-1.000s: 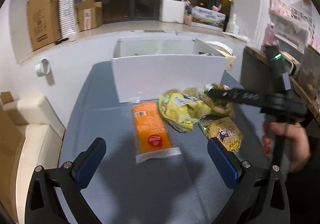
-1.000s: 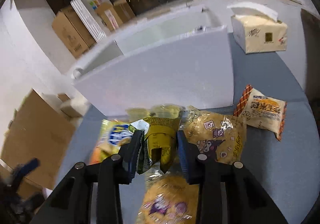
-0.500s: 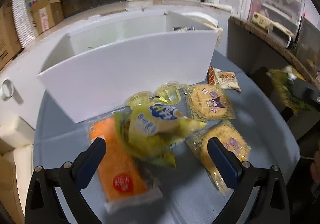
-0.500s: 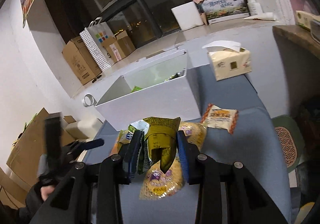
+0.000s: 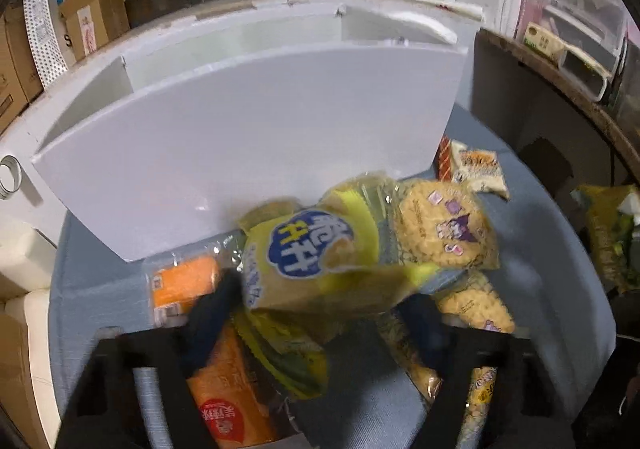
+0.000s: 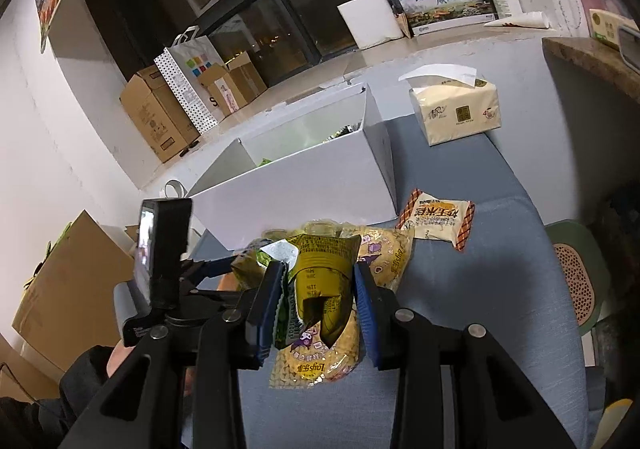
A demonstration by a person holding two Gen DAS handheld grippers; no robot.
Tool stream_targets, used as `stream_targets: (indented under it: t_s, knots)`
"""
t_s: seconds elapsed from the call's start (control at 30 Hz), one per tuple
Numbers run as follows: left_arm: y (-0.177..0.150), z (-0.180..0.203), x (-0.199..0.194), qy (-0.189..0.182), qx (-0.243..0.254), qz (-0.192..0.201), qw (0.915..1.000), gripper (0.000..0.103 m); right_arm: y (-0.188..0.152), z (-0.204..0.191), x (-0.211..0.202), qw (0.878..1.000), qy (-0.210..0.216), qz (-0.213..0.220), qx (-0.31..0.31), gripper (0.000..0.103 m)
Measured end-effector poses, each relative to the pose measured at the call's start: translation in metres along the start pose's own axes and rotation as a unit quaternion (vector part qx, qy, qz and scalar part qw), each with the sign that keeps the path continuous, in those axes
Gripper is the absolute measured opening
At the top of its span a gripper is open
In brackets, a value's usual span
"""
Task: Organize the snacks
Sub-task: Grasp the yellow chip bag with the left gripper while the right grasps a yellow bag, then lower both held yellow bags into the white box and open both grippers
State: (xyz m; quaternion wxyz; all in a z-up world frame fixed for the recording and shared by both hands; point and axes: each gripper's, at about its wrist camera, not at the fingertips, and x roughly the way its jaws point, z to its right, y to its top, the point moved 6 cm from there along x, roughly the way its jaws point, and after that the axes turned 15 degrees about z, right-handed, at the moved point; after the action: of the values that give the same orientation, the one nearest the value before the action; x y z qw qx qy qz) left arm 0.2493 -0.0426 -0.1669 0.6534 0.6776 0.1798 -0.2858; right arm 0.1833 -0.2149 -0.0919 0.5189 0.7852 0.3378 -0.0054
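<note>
Two bags are in play rn. The right claw (image 6: 318, 303) is clamped on a dark yellow bag (image 6: 324, 269), held up off the table w/ its long axis roughly vertical between the pads. The left claw (image 5: 316, 313) sits low around the bright yellow bag (image 5: 316, 253), pads on either side of it. That view is blurry, so whether it's actually squeezing can't be told.

The white box (image 5: 248, 129) is straight ahead of both claws, standing towards the far edge of the table (image 6: 500, 257) w/ its open top facing up. The left claw looks nearer to the box's front wall, and its bag lies across the claw, long axis left-right. So prob the drop just means lifting up over that wall and going fwd.

Other snacks near the box's right corner: cookie pack (image 5: 444, 229), striped pack (image 6: 436, 217), orange pack (image 5: 184, 281) on the left.
</note>
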Motion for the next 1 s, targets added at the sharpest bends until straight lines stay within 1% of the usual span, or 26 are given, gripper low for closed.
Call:
stream_targets:
  t_s: [0.13,0.23,0.33,0.5,0.57,0.6,0.7,0.8,0.9,1.0]
  knots:
    - [0.005,-0.008,-0.015,-0.003,-0.014,0.019,0.9997,0.058,-0.001,0.002,0.0,1.0,-0.002,0.0,0.004,0.039]
    - [0.01,-0.014,-0.038,-0.025,-0.046,0.042,0.9977,0.058,0.0,0.0,-0.002,1.0,-0.001,0.001,0.001,0.039]
    - [0.019,-0.02,-0.071,-0.057,-0.077,0.077,0.9924,0.058,0.0,-0.002,-0.001,1.0,0.0,0.002,-0.003,0.039]
    - [0.039,-0.035,-0.11,-0.054,-0.089,0.116,0.9877,0.058,0.005,-0.013,0.002,1.0,0.006,0.002,-0.018,0.039]
    - [0.052,-0.044,-0.121,-0.059,-0.098,0.129,0.985,0.058,0.011,-0.02,0.004,1.0,0.013,0.004,-0.026,0.039]
    - [0.06,-0.048,-0.125,-0.054,-0.098,0.137,0.9842,0.058,0.015,-0.025,0.006,0.999,0.016,0.006,-0.031,0.039]
    - [0.084,-0.059,-0.125,-0.042,-0.095,0.146,0.9838,0.058,0.033,-0.039,0.014,0.998,0.026,0.013,-0.051,0.039]
    - [0.106,-0.073,-0.119,-0.028,-0.089,0.151,0.9841,0.058,0.059,-0.055,0.03,0.997,0.039,0.02,-0.069,0.039]
    - [0.13,-0.087,-0.101,-0.026,-0.094,0.146,0.9845,0.058,0.083,-0.062,0.057,0.996,0.042,0.018,-0.077,0.039]
    - [0.15,-0.098,-0.074,-0.004,-0.085,0.136,0.987,0.059,0.109,-0.061,0.093,0.997,0.045,0.009,-0.06,0.039]
